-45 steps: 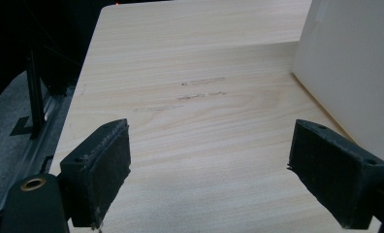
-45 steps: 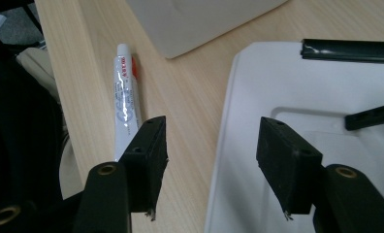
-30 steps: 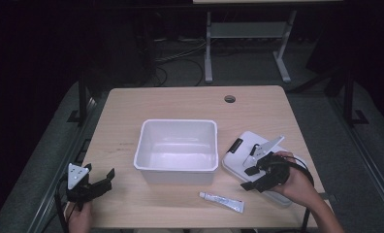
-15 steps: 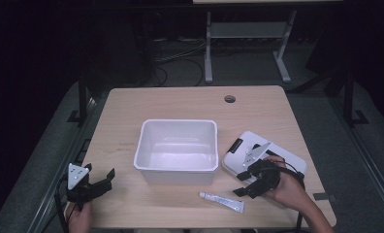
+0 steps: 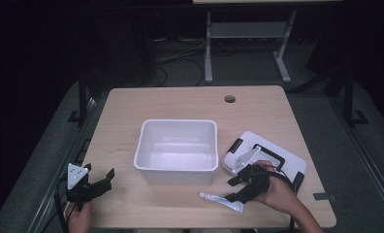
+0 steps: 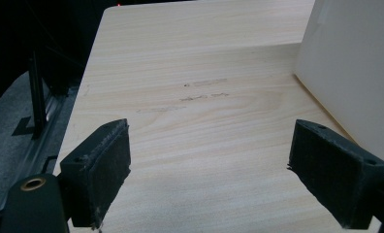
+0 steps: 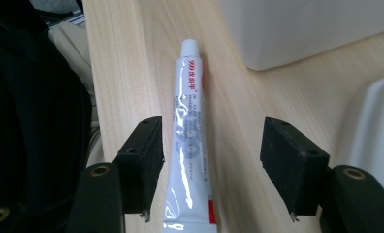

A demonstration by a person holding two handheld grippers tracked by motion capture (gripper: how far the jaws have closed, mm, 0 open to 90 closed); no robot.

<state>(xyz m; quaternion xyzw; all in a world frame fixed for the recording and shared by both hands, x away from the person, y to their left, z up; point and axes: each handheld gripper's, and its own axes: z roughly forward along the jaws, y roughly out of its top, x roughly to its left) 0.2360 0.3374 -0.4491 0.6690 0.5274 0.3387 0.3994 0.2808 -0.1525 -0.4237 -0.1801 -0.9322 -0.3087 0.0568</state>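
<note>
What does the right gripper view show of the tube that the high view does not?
The right gripper view shows the tube between open jaws, its white cap pointing away, red print on its body, no pad pressing it. The high view shows the left gripper open over bare table, and the lid behind the right gripper. Both show the tube lying flat beside the white bin.

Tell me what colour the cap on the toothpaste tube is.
White, like most of the toothpaste tube itself; the cap shows best in the right gripper view.

tube (image 7: pixel 190 141) tail cut off below, print too small, bin (image 6: pixel 355 73) cropped
</note>
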